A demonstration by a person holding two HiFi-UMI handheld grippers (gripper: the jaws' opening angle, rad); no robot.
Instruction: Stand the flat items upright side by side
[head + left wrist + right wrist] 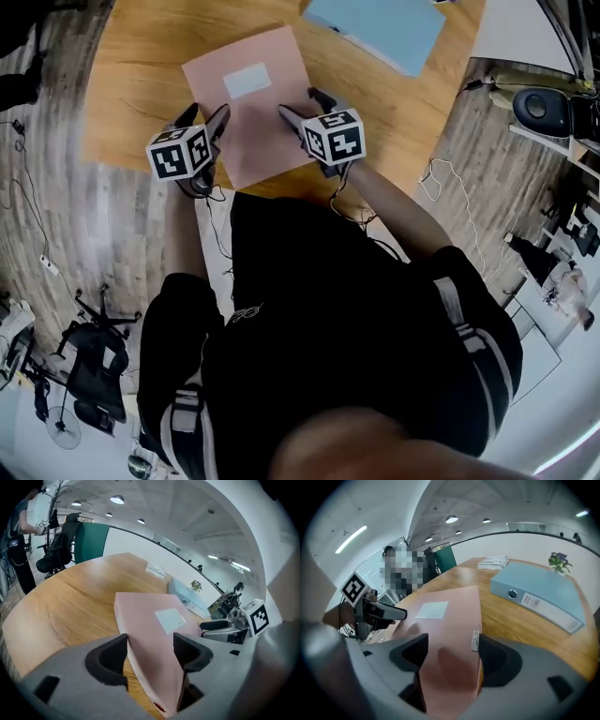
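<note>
The pink binder (253,103) lies flat on the table (141,84). The left gripper (150,651) clamps its near edge. The right gripper (450,653) stands open astride it and should bite firmly before both tip it upright.

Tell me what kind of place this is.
Most likely an open-plan office: a large wooden table with a pink folder and a blue binder on it, an office chair nearby, and ceiling lights.
</note>
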